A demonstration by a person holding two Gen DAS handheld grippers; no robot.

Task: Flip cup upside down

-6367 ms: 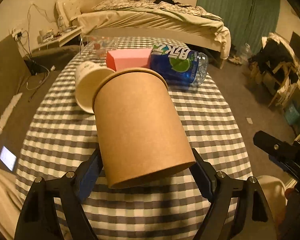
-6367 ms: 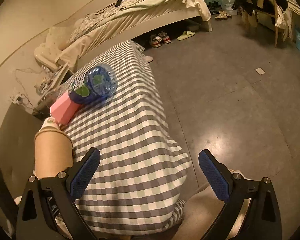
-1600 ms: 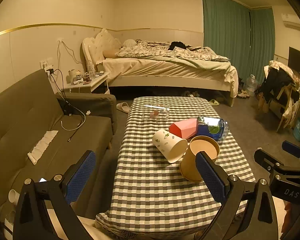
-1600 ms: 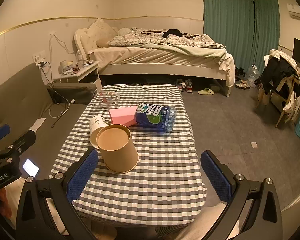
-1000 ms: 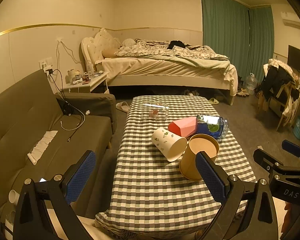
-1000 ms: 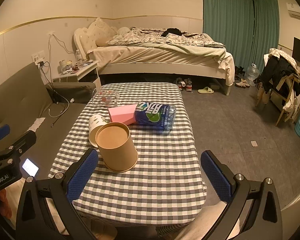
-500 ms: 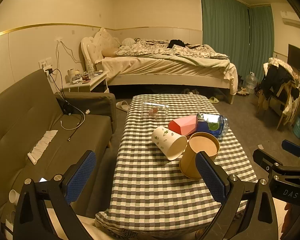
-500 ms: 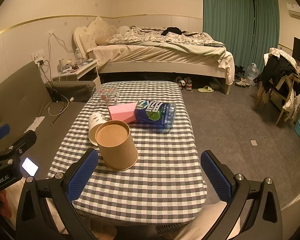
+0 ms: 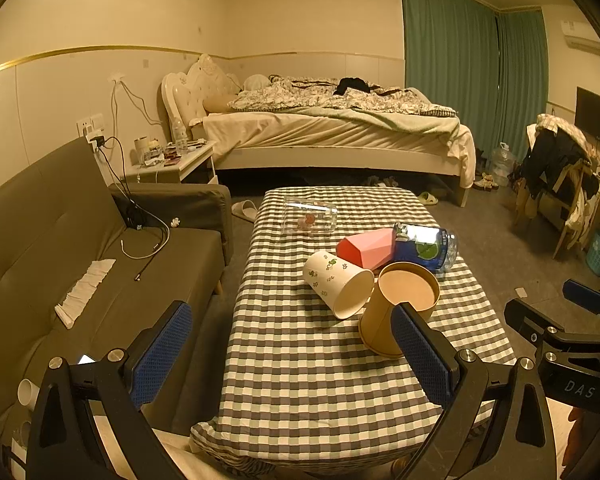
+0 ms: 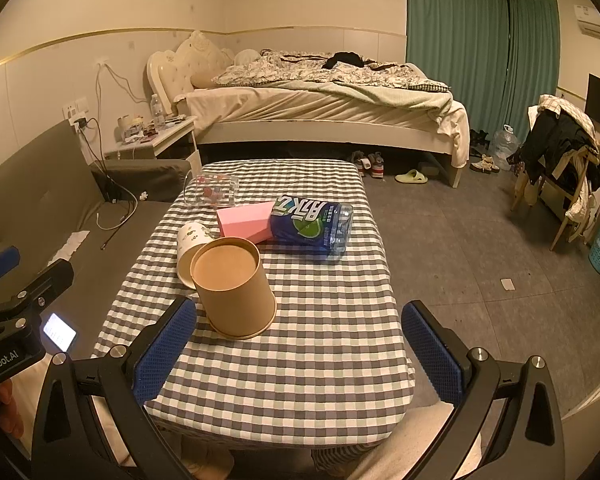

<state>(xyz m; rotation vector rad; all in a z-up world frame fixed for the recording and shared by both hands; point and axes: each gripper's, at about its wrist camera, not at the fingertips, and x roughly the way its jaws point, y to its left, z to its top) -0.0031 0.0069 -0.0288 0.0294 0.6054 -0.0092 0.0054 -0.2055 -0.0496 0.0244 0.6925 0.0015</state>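
Observation:
A brown paper cup (image 9: 396, 312) (image 10: 233, 285) stands upside down on the checked table (image 9: 300, 368) (image 10: 300, 352), wide rim on the cloth, flat base up. My left gripper (image 9: 292, 352) is open and empty, held back above the table's near edge, well short of the cup. My right gripper (image 10: 296, 348) is open and empty too, above the near edge, the cup just beyond its left finger. Each gripper shows at the edge of the other's view.
A white patterned cup (image 9: 338, 288) (image 10: 190, 246) lies on its side against the brown cup. Behind are a pink box (image 10: 246, 222), a blue bottle pack (image 10: 312, 224) and a clear container (image 10: 210, 194). A sofa (image 9: 60, 264) stands left, a bed (image 9: 332, 136) beyond.
Both grippers stay open and drawn back from the table, with only slight drift. The brown cup, held in the left gripper 6.4 s ago, stands free and upside down.

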